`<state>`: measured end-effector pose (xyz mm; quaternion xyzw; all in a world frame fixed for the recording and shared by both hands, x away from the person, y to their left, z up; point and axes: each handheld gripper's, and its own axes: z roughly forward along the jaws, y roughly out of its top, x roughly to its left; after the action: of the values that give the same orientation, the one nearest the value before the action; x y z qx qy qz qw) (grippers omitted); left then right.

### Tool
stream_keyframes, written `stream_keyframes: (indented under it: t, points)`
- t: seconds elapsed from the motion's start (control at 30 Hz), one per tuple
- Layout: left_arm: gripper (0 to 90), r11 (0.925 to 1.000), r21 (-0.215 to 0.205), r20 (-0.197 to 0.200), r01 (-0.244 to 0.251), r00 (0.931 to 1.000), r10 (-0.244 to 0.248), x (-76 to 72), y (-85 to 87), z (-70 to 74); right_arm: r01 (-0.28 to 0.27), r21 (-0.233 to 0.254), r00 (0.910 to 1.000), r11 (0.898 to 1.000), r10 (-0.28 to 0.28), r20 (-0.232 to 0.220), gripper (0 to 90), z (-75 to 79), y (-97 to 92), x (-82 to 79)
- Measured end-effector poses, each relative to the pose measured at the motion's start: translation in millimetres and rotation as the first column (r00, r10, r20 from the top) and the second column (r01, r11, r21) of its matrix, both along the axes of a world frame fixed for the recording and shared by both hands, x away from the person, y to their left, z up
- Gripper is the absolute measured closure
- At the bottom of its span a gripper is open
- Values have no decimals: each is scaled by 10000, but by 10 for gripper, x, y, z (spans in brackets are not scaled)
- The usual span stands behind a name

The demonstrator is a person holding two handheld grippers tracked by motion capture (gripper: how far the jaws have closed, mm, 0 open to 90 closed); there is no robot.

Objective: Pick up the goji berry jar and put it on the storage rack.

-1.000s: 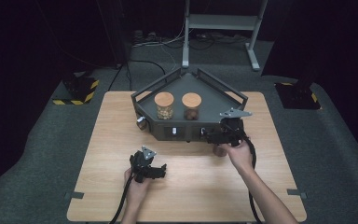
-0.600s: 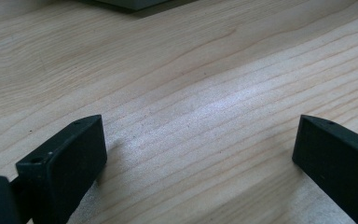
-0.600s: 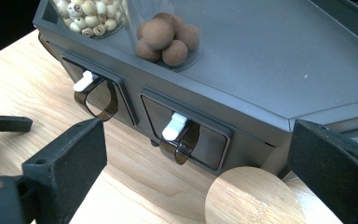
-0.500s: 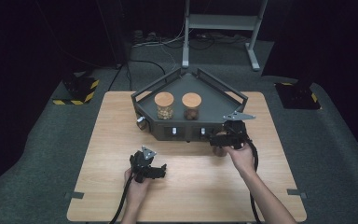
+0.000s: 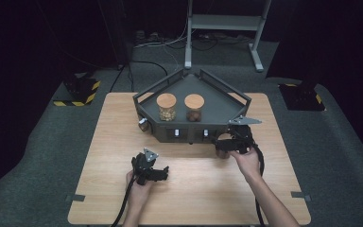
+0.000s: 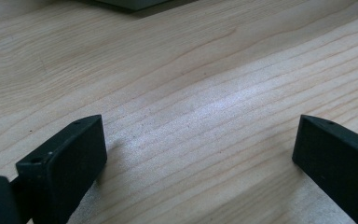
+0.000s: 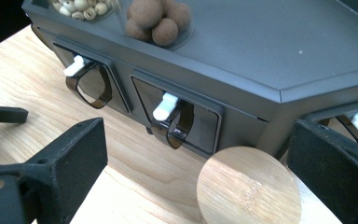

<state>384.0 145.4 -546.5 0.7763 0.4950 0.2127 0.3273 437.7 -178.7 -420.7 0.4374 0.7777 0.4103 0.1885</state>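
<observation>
We count three jars with wooden lids: a pale-filled jar (image 5: 166, 107) and a brown-filled jar (image 5: 194, 108) on one dark tray (image 5: 220, 101) at twelve o'clock, a third jar (image 5: 224, 145) on one wooden table (image 5: 198, 189) at three o'clock; two grippers, left gripper (image 5: 162, 173) and right gripper (image 5: 223, 144)

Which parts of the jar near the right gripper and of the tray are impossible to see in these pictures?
- Jar contents: in the right gripper view, its wooden lid covers the body; in the high view, the right gripper hides it.
- Tray right slot: right gripper view, blocked by one of the fingers.
- Two jars on the tray: tops cut off by the right gripper view's upper edge.
</observation>
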Motion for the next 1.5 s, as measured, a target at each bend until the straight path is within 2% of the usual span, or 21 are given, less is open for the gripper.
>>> stream_keyframes:
  t: [0.6,0.87,1.27,1.5]
  points:
    - [30,10000,-9,3,-10,10000,10,0,-1,0,57,40,9997,10000,-56,-234,55,-169,-81,-54]
    - [30,10000,-7,4,-11,10000,11,0,-1,0,137,-184,9996,9997,-141,-234,55,-250,-101,-73]
    - [30,10000,-6,7,-14,10000,14,0,-1,0,392,-44,9977,9992,-393,-549,57,-404,-182,-72]
    - [30,10000,-5,8,-15,10000,15,0,-1,0,463,103,9981,9989,-458,-424,59,-417,-196,-81]
